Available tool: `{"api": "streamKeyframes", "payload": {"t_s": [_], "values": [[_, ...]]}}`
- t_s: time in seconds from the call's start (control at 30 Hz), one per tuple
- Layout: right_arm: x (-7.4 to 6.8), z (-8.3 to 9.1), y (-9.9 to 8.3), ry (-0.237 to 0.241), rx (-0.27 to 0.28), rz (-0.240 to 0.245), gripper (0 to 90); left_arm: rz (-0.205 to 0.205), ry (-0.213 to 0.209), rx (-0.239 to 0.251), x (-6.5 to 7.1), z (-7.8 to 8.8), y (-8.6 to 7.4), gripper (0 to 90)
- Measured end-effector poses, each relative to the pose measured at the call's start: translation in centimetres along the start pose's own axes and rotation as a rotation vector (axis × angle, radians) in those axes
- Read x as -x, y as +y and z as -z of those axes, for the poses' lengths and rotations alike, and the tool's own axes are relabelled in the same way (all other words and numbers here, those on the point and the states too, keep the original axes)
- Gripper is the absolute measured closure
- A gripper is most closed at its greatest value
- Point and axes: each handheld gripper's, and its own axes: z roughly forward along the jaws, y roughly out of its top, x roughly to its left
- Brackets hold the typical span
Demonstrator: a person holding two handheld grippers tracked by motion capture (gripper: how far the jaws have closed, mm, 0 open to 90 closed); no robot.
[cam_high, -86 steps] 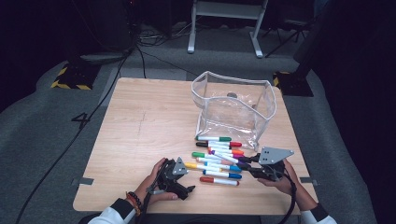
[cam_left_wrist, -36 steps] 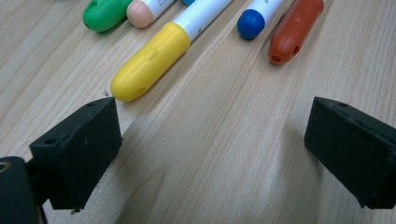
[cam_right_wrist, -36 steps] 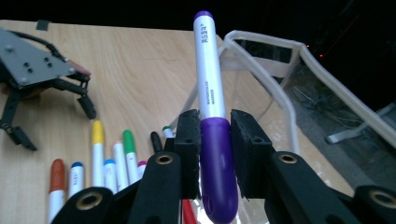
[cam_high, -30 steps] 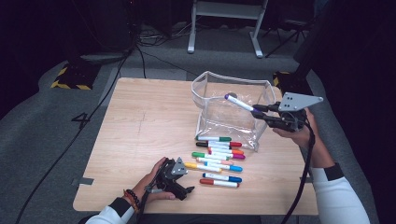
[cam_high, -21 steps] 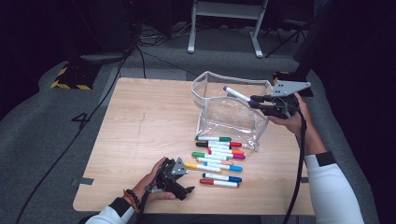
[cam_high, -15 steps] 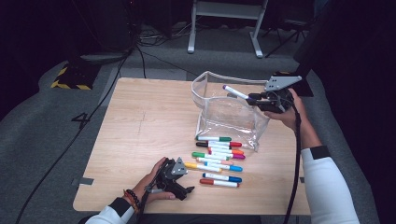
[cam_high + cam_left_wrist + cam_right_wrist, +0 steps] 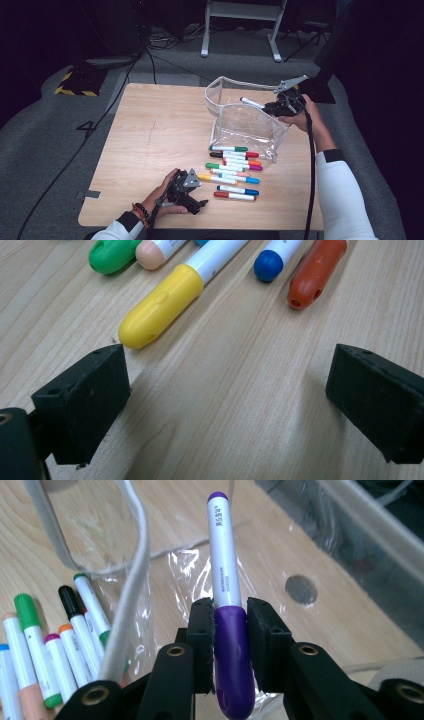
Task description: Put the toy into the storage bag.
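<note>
My right gripper [image 7: 280,106] [image 7: 229,615] is shut on a purple-capped white marker [image 7: 224,575] [image 7: 252,103] and holds it over the open top of the clear plastic pouch [image 7: 240,122] [image 7: 130,580]. The marker's body points into the pouch's mouth. Several coloured markers [image 7: 232,167] lie in a loose row on the wooden table [image 7: 150,135] in front of the pouch. My left gripper [image 7: 192,197] [image 7: 225,405] rests open on the table near the front edge, with bare wood between its jaws. A yellow cap [image 7: 160,307], a blue one [image 7: 268,265] and a red one [image 7: 315,275] lie just beyond it.
The pouch stands upright at the table's back right. Beyond the table's far edge are dark floor, cables [image 7: 150,55] and a white metal stand [image 7: 240,25]. The table's left half [image 7: 150,115] is bare wood.
My right gripper took a purple marker from the row, lifted it up and back, and now holds it at the pouch's top. The left gripper has stayed put.
</note>
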Motion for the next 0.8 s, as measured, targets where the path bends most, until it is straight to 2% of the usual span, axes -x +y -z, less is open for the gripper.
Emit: {"api": "streamKeyframes", "payload": {"t_s": [0.03,0.13,0.23,0.47,0.53,0.7,0.8], "values": [[0.1,-0.3,0.0,0.0,-0.029,0.004,73.6,0.0,0.0,-0.001,0.0,0.0,0.0,4.2],[0.2,-0.7,0.0,0.035,-0.07,-0.003,74.8,0.0,0.0,0.0,0.0,0.0,0.0,4.2],[-0.1,-1.0,0.1,0.068,-0.115,0.021,74.8,0.001,0.0,-0.001,0.0,0.0,0.0,4.2],[-0.8,-1.2,0.3,0.124,-0.166,0.058,74.7,0.0,0.0,0.0,0.0,0.0,0.0,4.2],[-1.2,-1.3,0.5,0.155,-0.201,0.083,74.1,0.0,0.0,0.0,0.0,0.0,0.0,4.2],[-1.4,-1.2,0.6,0.144,-0.212,0.1,67.9,-0.002,-0.002,-0.001,0.0,0.0,0.0,4.2],[-1.3,-1.0,0.5,0.114,-0.196,0.093,65.5,-0.002,-0.002,-0.001,0.0,0.0,0.0,4.2]]}}
